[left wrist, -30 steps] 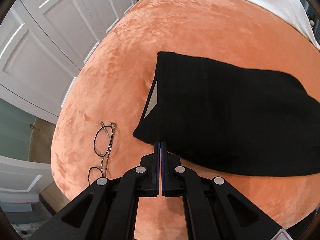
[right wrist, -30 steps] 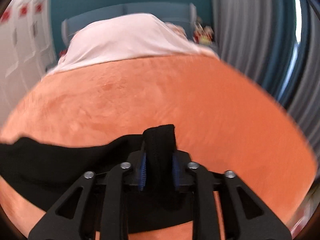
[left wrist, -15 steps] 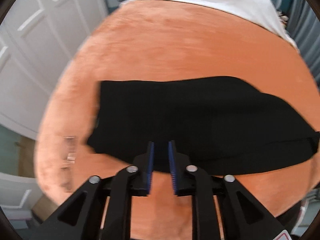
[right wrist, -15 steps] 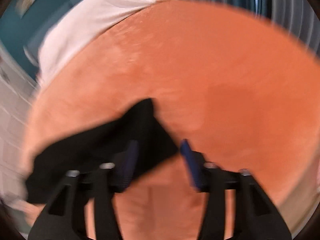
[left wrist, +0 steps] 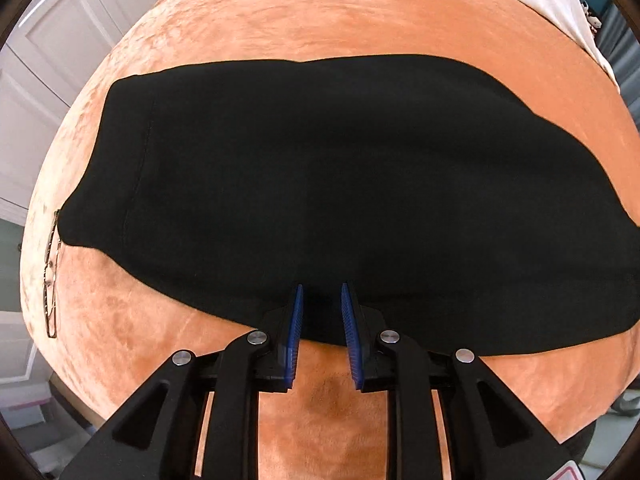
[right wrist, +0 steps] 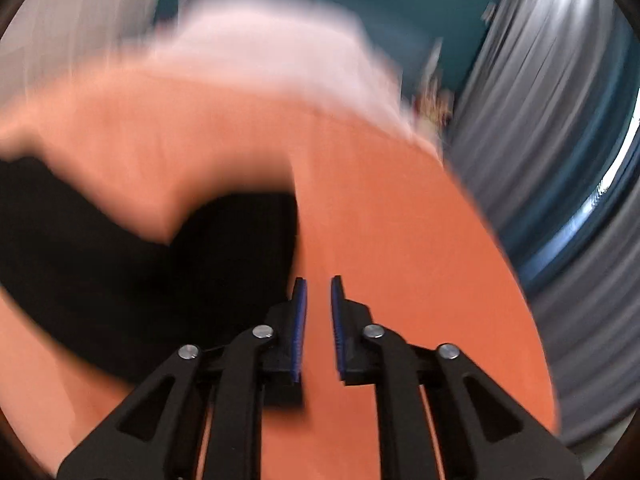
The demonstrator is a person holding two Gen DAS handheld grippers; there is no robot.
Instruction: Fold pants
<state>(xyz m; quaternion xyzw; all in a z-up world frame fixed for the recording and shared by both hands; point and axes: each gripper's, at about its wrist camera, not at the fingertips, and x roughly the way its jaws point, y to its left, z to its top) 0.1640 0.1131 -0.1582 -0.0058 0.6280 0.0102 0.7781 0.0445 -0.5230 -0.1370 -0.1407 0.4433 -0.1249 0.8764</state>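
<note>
black pants (left wrist: 340, 184) lie flat on the orange blanket (left wrist: 360, 20), spread ahead of the left gripper (left wrist: 321, 304) and to both sides of it. its jaws stand slightly apart over the near edge, not pressing the cloth. the right gripper (right wrist: 318, 292), jaws closing with only blanket between them, has the pants' end just to its left. eyeglasses (left wrist: 52, 272) lie far left.

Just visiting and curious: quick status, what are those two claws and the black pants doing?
Left gripper open over the pants edge. Right gripper closing, nothing between. Pants flat on orange blanket. Glasses beside the pants' left end.
</note>
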